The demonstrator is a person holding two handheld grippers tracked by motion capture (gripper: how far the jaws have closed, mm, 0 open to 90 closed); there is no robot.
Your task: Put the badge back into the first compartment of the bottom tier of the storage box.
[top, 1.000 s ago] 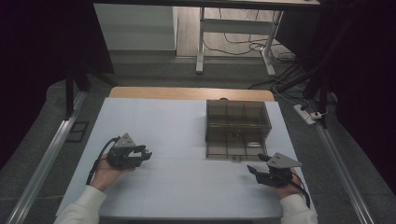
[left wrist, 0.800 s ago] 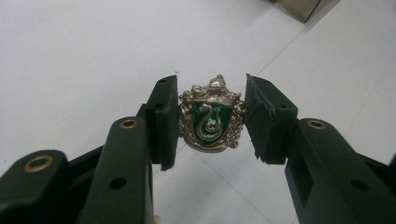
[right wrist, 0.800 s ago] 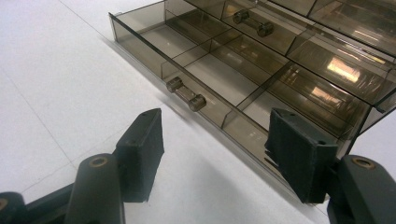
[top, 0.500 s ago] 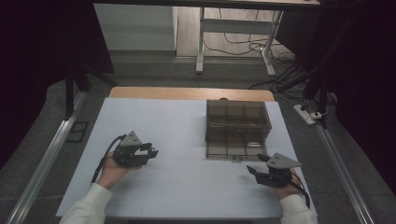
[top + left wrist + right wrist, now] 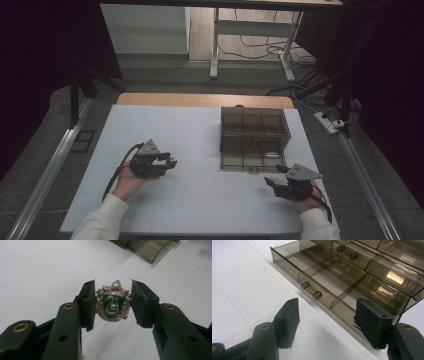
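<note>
Two grippers: working at the table (image 5: 200, 200).
Left gripper (image 5: 113, 305): clamping a crest badge (image 5: 113, 301), carrying it nearer the drawer box (image 5: 253, 138).
Right gripper (image 5: 329, 322): waiting empty, jaws apart, by the open drawer (image 5: 324, 287).

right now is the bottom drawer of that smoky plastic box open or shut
Open. The bottom drawer is pulled out toward the right gripper, its bare compartments showing from above and its handle well forward of the box.

No readable text or numbers; only a silver snake emblem on the green-and-silver metal crest badge (image 5: 113, 302).
</note>
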